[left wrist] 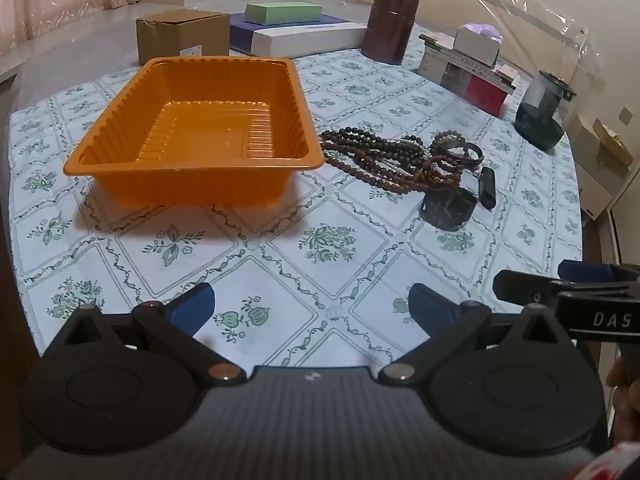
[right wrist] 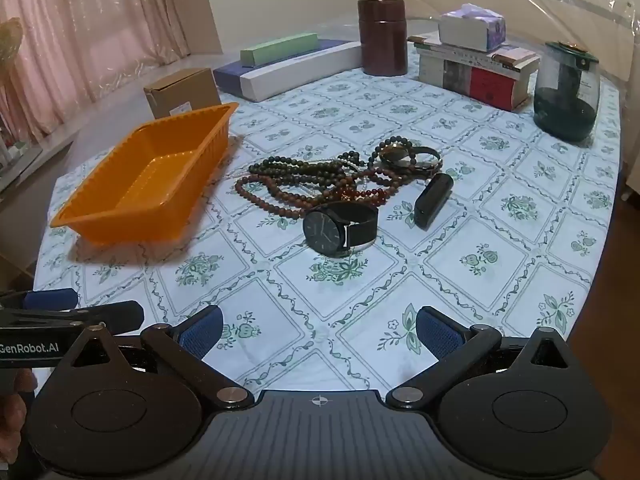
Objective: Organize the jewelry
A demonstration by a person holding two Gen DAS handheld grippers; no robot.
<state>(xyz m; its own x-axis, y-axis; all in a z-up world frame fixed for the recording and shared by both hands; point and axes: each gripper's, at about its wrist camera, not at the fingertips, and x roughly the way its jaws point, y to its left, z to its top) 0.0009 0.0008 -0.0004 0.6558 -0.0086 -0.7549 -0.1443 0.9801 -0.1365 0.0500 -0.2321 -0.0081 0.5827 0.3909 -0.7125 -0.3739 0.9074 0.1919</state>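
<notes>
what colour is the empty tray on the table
Orange tray, ribbed walls; clearest in the left wrist view.

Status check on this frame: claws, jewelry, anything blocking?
Both claws, left and right, open and empty. Beads and watch on cloth; orange tray empty. Path clear.

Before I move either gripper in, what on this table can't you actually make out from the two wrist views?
- Bead strands: tangled in both views; their number cannot be told.
- Second watch: half under the beads, right wrist view.
- Black watch: dial too dark to read, left wrist view.
- Small black case: contents not visible.
- Orange tray: near wall hides part of the floor, right wrist view.
</notes>
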